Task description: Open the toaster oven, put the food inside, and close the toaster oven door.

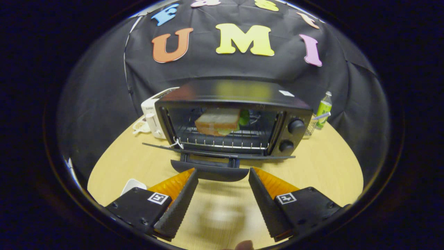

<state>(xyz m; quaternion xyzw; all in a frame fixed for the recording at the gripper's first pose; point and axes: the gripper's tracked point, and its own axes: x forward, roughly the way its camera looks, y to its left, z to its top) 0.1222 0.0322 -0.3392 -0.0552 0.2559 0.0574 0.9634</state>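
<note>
The tongs (223,173) stand wide and hold nothing; the handle of the open door (209,171) lies just ahead, between their tips; the sandwich (218,121) rests on the rack inside the toaster oven (295,114) on the surface (322,163).

Partly hidden items around an open toaster oven (236,118)

A white appliance (152,119) is half hidden behind the oven's left side. A white object (131,185) is covered by the gripper (223,177)'s spread, empty fingers. Something green behind the sandwich (218,121) is unclear.
</note>
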